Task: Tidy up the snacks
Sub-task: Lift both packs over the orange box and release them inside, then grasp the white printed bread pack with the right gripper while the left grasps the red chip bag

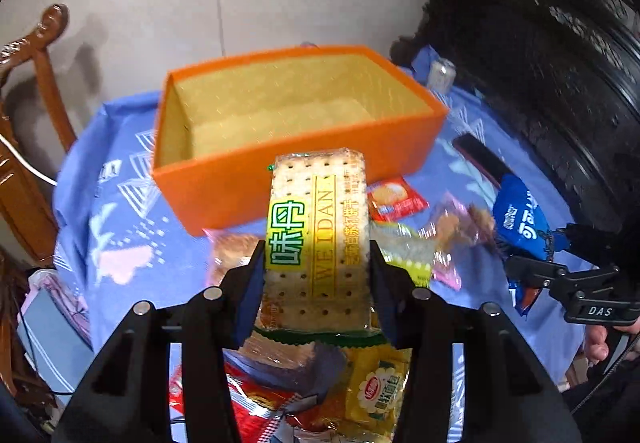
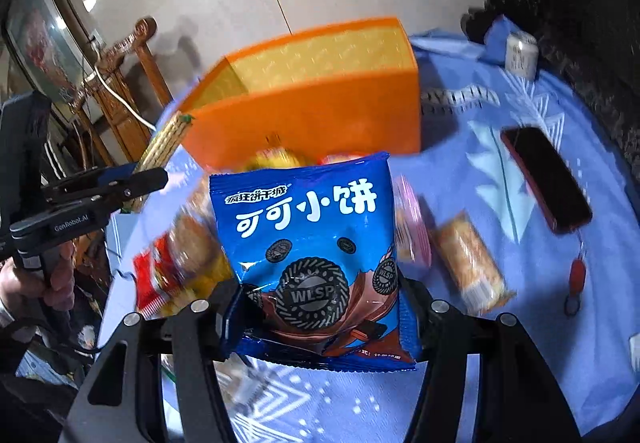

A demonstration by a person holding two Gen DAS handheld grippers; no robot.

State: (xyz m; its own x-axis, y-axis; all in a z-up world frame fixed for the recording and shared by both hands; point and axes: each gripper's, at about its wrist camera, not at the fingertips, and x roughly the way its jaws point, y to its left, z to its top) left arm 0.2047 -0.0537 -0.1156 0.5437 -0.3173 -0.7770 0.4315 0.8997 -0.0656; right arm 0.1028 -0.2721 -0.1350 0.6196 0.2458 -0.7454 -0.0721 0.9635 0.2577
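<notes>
An open orange box [image 1: 224, 187] with a yellow inside stands on the blue tablecloth; it also shows in the right wrist view [image 2: 312, 119]. My left gripper [image 1: 318, 255] is shut on a clear pack of soda crackers [image 1: 320, 219] and holds it in the air just in front of the box. My right gripper [image 2: 320, 299] is shut on a blue bag of cocoa cookies [image 2: 308, 243], lifted above the snack pile. The blue bag [image 1: 520, 223] and the right gripper show at the right of the left wrist view.
Loose snack packs lie on the cloth: a red one [image 1: 394, 199], a yellow one [image 1: 378, 387], a wrapped cake [image 2: 468, 263]. A red-edged phone [image 2: 544, 179] and a white can [image 2: 520, 55] lie to the right. A wooden chair [image 1: 28, 163] stands left.
</notes>
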